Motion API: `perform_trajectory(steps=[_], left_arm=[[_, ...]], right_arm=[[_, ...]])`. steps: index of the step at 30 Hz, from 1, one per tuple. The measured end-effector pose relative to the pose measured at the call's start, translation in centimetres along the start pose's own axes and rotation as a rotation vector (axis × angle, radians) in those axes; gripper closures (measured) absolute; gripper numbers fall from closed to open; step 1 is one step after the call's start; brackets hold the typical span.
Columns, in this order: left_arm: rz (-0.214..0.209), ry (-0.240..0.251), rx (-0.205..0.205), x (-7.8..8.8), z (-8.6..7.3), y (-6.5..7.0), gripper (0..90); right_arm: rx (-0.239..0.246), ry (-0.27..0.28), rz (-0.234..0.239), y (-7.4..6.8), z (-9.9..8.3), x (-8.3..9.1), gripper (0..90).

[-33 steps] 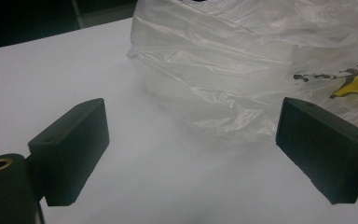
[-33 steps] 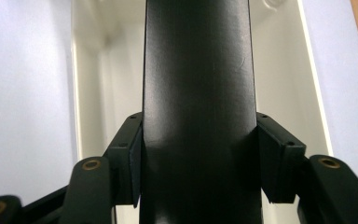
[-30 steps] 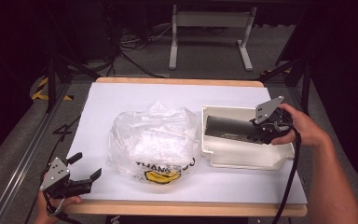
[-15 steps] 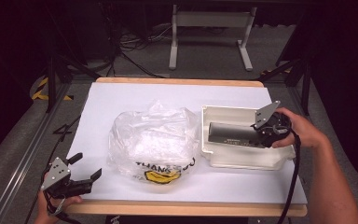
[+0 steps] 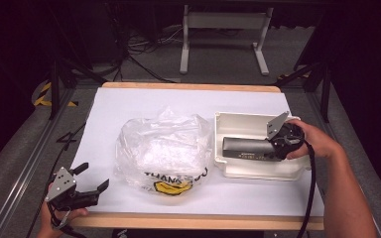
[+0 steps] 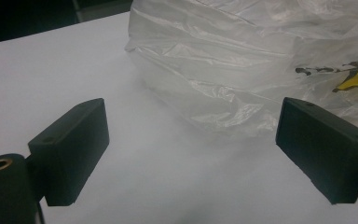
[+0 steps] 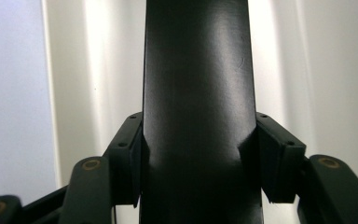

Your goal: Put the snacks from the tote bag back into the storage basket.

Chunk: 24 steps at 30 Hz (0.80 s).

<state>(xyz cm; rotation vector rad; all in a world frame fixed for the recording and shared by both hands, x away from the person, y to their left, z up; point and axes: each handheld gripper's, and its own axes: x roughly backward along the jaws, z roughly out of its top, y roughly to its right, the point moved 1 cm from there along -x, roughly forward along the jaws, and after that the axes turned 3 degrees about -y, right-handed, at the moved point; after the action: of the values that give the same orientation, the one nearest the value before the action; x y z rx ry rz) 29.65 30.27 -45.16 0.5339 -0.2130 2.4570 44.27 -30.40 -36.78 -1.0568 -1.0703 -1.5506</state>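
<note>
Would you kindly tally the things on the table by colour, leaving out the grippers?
Clear: 1, the bag
White: 1, the tray
Black: 1, the bar in the tray
Total: 3

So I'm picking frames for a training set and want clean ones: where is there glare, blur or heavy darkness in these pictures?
High view: room around the white table nearly black, tabletop bright. Left gripper view: plastic bag fairly sharp, left tool pads soft, near tabletop hazy. Right gripper view: a dull sheen runs down the dark box held in the right tool; the white tray behind is washed out.
</note>
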Motion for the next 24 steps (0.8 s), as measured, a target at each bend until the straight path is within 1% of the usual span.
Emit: perform_trajectory(steps=[3, 10, 15, 17, 18, 21, 24], left_arm=[[-0.006, -0.005, -0.005, -0.1, 0.0, 0.0, 10.4], [-0.010, -0.007, -0.009, -0.2, 0.1, 0.0, 10.4], [-0.010, -0.006, -0.007, -0.2, 0.0, 0.0, 10.3], [-0.011, -0.007, -0.007, -0.2, 0.0, 0.1, 10.3], [-0.012, -0.008, -0.008, -0.2, 0.0, 0.1, 10.3], [-0.012, -0.007, -0.008, -0.2, 0.0, 0.1, 10.3], [-0.010, -0.007, -0.008, -0.2, 0.0, 0.0, 10.3]], right_arm=[[-0.004, 0.013, 0.002, 0.0, -0.3, -0.2, 42.9], [-0.004, 0.013, 0.008, 0.2, -0.6, -0.7, 42.8], [-0.003, -0.017, -0.008, 0.3, -0.6, -1.3, 42.7], [0.001, -0.026, -0.012, 0.3, -0.5, -1.4, 42.6], [0.006, -0.040, -0.023, 0.3, -0.5, -1.6, 42.6], [0.011, -0.054, -0.028, 0.3, -0.4, -1.7, 42.6], [0.013, -0.049, -0.037, 0.4, -0.4, -1.8, 42.4]])
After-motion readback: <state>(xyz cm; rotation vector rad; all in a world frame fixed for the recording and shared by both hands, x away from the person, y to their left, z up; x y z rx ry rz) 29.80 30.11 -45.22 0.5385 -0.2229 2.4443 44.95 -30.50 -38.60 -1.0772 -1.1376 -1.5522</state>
